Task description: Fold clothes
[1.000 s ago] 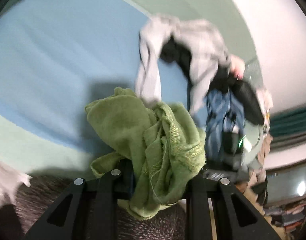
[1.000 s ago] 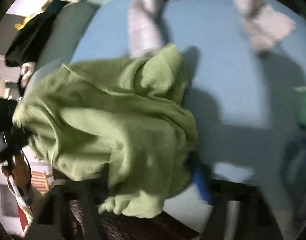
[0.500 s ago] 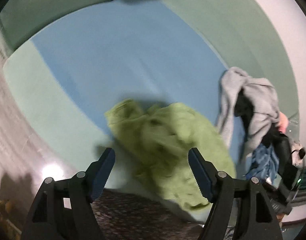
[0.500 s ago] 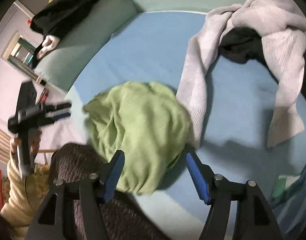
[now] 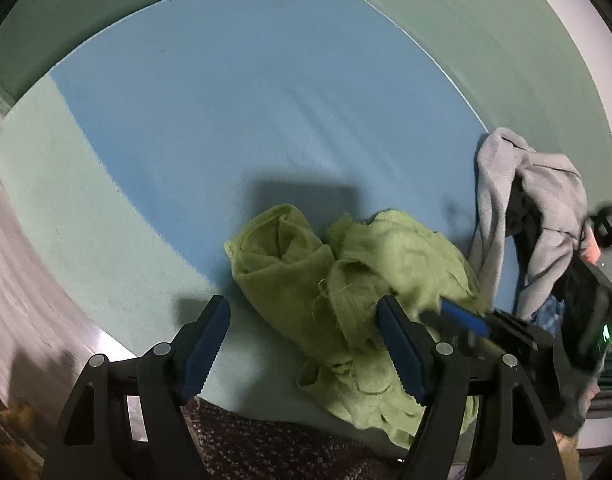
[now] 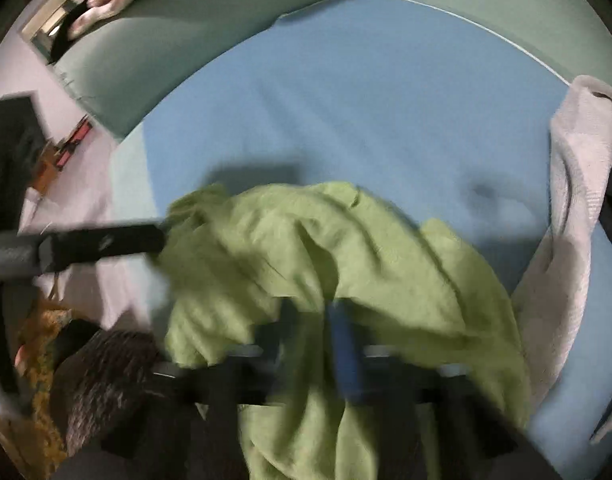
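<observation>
A crumpled green garment point(image 5: 345, 288) lies on the blue sheet point(image 5: 266, 100) near its front edge. My left gripper point(image 5: 302, 344) is open and empty just above the garment's left part. In the right wrist view the green garment point(image 6: 345, 248) fills the middle, and my right gripper point(image 6: 329, 344) is blurred, with its blue pad pressed into the cloth; it looks shut on the garment. The right gripper also shows in the left wrist view point(image 5: 465, 318) at the garment's right side.
A grey sweater point(image 5: 537, 216) lies over dark clothes point(image 5: 585, 292) at the right of the sheet. Green cushions point(image 5: 485, 20) ring the sheet. A dark knitted cloth point(image 5: 266, 448) lies at the front edge. The left gripper's arm point(image 6: 86, 242) crosses the right wrist view.
Both grippers let go of the green garment and it dropped onto the sheet. The right gripper has since come back down and closed into the cloth; the left stays open.
</observation>
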{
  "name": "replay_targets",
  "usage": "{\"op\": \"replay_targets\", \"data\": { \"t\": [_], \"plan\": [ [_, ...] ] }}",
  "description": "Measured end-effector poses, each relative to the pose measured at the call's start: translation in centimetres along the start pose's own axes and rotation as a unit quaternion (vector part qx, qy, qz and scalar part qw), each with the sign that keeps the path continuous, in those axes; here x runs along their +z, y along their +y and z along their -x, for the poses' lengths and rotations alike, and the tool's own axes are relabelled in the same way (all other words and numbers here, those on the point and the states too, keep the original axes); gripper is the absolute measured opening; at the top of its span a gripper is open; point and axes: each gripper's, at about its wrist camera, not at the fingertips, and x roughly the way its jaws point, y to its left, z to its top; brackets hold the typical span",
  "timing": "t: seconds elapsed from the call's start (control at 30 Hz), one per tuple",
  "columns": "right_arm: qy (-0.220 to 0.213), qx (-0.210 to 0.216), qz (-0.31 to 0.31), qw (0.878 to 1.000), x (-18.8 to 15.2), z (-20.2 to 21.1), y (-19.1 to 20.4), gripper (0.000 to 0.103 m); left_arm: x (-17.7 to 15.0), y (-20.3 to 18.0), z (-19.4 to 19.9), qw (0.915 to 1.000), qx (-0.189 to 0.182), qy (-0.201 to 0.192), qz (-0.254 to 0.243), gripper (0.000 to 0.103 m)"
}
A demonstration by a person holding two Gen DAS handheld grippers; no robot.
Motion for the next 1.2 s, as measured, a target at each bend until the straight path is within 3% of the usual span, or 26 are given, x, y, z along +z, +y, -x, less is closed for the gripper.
{"op": "replay_targets", "data": {
  "t": [0.1, 0.17, 0.23, 0.37, 0.5, 0.53, 0.57, 0.6, 0.7, 0.8, 0.93, 1.1, 1.13, 1.17, 1.2],
  "plan": [
    [-0.055, -0.007, -0.060, 0.997, 0.4, 3.3, -2.5, 0.006, -0.8, 0.7, 0.7, 1.0000, 0.000, -0.005, -0.005, 0.076],
    [-0.091, -0.035, -0.096, 0.991, -0.1, 6.8, -5.1, 0.006, -1.3, 1.1, 1.2, 1.0000, -0.001, -0.007, -0.005, 0.076],
    [-0.091, -0.056, -0.126, 0.986, -1.8, 9.5, -7.7, 0.006, -1.6, 1.2, 1.4, 0.9999, -0.003, -0.008, -0.008, 0.076],
    [-0.029, -0.097, -0.140, 0.985, -7.8, 10.9, -10.7, 0.006, -1.9, 0.3, 1.2, 0.9997, -0.015, -0.007, -0.020, 0.076],
    [0.078, -0.026, -0.113, 0.990, -15.4, 8.9, -9.3, 0.009, -1.9, -2.7, 0.7, 0.9972, -0.043, -0.003, -0.062, 0.076],
    [0.085, -0.017, -0.107, 0.990, -16.5, 9.0, -8.9, 0.011, -1.8, -3.4, 0.7, 0.9963, -0.044, -0.003, -0.074, 0.076],
    [0.091, -0.008, -0.102, 0.991, -17.6, 9.1, -8.6, 0.026, -1.8, -4.5, 0.6, 0.9950, -0.044, -0.006, -0.089, 0.076],
    [0.084, -0.001, -0.107, 0.991, -17.8, 9.6, -8.8, 0.040, -1.7, -5.2, 0.6, 0.9939, -0.045, -0.007, -0.100, 0.076],
    [0.017, 0.022, -0.143, 0.989, -16.8, 12.6, -10.5, 0.041, -1.4, -7.8, 0.5, 0.9895, -0.051, -0.009, -0.135, 0.076],
    [-0.028, 0.000, -0.139, 0.990, -14.8, 14.4, -11.4, 0.049, -1.4, -10.4, 0.2, 0.9836, -0.054, -0.010, -0.172, 0.076],
    [-0.048, -0.038, -0.085, 0.995, -11.9, 13.6, -10.0, 0.052, -1.4, -13.4, -1.2, 0.9769, -0.040, -0.001, -0.210, 0.076],
    [-0.052, -0.035, -0.061, 0.996, -8.9, 11.5, -8.1, 0.065, -0.8, -16.6, -4.5, 0.9727, -0.012, 0.019, -0.231, 0.076],
    [-0.036, -0.041, -0.052, 0.997, -8.6, 10.6, -7.4, 0.058, -0.7, -16.8, -5.0, 0.9737, -0.011, 0.023, -0.227, 0.076],
    [-0.018, -0.053, -0.052, 0.997, -8.8, 9.7, -7.3, 0.045, -0.5, -16.9, -5.3, 0.9749, -0.010, 0.028, -0.221, 0.076],
    [0.001, -0.064, -0.053, 0.997, -9.0, 8.7, -7.2, 0.010, -0.6, -16.7, -5.4, 0.9758, -0.014, 0.035, -0.216, 0.076]
  ]
}}
